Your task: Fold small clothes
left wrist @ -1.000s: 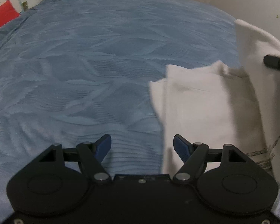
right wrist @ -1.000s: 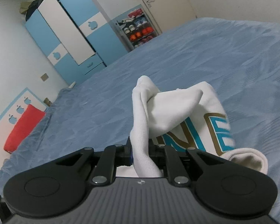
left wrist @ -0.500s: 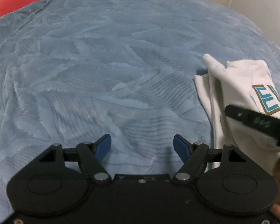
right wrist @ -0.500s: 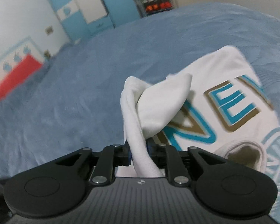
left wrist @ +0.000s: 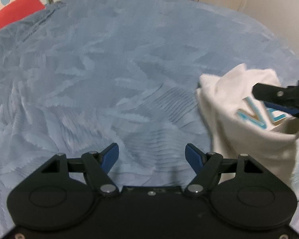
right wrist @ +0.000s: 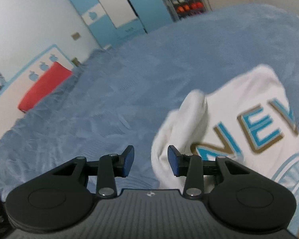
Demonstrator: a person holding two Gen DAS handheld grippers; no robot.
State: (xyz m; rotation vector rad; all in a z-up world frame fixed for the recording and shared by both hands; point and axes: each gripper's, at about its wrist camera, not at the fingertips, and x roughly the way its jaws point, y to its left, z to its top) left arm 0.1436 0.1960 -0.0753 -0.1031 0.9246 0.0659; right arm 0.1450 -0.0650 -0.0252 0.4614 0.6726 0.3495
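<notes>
A: Hanging apart, the right gripper [right wrist: 150,158] fingers [right wrist: 127,158] are gripping nothing; the white shirt [right wrist: 239,123] is lying just beside them on the bed [right wrist: 129,79], lettering up.

B: And the left gripper [left wrist: 151,156]?

A: Its fingers are gaping wide over bare blanket, probably waiting to take an edge for folding.

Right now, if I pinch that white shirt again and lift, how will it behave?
The white shirt is bunched in soft folds on the blue blanket, so it will likely droop. It looks light. A one-corner pinch would probably drag the rest.
</notes>
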